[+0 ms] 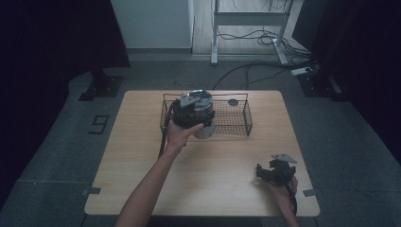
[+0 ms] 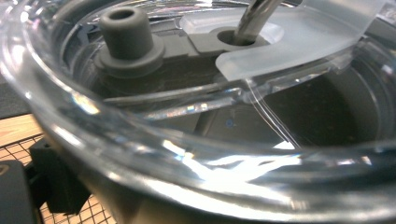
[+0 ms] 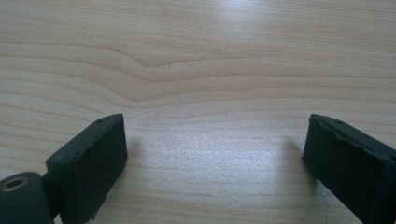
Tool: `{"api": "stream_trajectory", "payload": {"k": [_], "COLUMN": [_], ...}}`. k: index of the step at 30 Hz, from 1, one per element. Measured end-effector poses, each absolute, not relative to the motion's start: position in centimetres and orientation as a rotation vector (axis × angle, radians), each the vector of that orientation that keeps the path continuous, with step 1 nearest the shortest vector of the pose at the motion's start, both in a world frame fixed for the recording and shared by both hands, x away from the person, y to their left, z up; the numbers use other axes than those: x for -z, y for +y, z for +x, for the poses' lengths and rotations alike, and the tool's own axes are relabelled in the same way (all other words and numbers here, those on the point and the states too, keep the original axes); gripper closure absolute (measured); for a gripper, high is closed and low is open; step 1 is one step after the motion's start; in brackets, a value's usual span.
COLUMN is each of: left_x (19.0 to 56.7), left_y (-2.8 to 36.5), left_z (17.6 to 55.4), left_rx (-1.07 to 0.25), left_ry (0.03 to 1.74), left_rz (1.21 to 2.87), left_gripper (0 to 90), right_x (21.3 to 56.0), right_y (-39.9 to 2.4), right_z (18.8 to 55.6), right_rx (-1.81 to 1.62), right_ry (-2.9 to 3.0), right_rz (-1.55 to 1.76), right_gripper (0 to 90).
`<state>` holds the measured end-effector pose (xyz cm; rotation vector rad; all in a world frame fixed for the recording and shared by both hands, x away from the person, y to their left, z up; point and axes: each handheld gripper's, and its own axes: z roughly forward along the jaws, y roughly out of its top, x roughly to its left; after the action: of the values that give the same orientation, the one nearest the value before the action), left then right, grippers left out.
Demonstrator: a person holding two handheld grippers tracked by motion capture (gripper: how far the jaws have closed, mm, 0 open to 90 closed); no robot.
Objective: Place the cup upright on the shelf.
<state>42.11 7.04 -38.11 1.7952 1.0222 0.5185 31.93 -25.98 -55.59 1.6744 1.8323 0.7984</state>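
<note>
Left tool [image 1: 197,115] grips a tumbler [image 1: 204,113] at the near-left corner of a wire basket [image 1: 236,126], which sits toward the far side of the worktop [image 1: 142,156]. In the high view the person's left hand is wrapped over the tool and the cup hangs at the basket's near wall; whether its base is inside the mesh or just above the rim I cannot tell. The left gripper view looks straight onto the clear lid [image 2: 140,154], with a grey rubber stopper [image 2: 127,32] standing up on it and a metal straw [image 2: 257,16] passing through a hole beside the stopper.

Right tool [image 1: 272,171] rests at the near-right of the worktop, jaws spread wide with bare wood between them (nothing held).

By my reading the cup is stiff and fairly heavy for its size, a metal body under a hard plastic lid. Both surfaces look smooth and glossy, so it is likely to slip in a light pinch. The lid may only be pressed on and could pop off if it bears the weight. The straw is loose in its hole and would swing or slide out if tipped. The best hold, I judge, is across the body below the lid, kept upright.
</note>
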Motion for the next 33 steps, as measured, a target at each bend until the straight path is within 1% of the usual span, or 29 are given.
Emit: {"api": "stream_trajectory", "payload": {"k": [10,19,33], "left_x": [38.0,38.2,38.2], "left_y": [6.9,6.6,6.7], "left_z": [43.3,44.5,45.9], "left_rx": [-0.535,-0.515,-0.527], "left_ry": [1.029,1.061,1.091], "left_rz": [1.796,1.789,1.784], "left_gripper": [3.9,3.9,3.9], "right_x": [55.6,55.6,55.6], "right_y": [-26.0,-26.0,-26.0], "right_z": [31.9,31.9,31.9], "right_rx": [-0.799,-0.799,-0.801], "right_ry": [1.833,1.833,1.832], "right_rz": [1.673,1.672,1.671], "right_gripper": [6.0,6.1,6.9]}}
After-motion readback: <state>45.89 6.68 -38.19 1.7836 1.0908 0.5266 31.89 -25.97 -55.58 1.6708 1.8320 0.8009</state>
